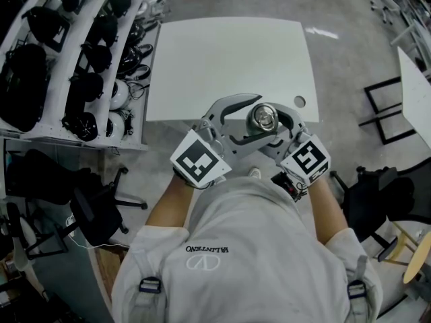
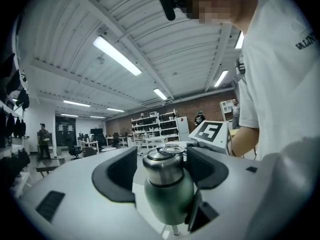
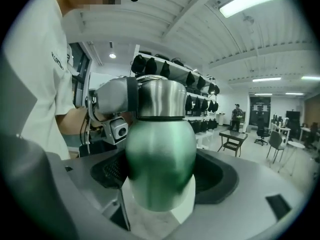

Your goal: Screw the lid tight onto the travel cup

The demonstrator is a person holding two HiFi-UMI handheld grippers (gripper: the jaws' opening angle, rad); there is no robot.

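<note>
The travel cup has a green body (image 3: 160,159) and a steel lid (image 3: 161,99) with a ring on top. From the head view it hangs in the air before my chest, over the table's near edge, lid (image 1: 262,118) upward. My right gripper (image 3: 160,180) is shut on the green body, with both pads against it. My left gripper (image 2: 162,168) reaches in from the opposite side at lid height. Its jaws stand open around the lid (image 2: 164,165), with a gap showing on the left side. The green body (image 2: 167,200) sits below them.
A white table (image 1: 229,59) lies ahead with a small round hole (image 1: 300,101) near its right front corner. A white rack of black helmets and bags (image 1: 81,59) runs along the left. Office chairs stand at the left (image 1: 94,207) and right (image 1: 377,200).
</note>
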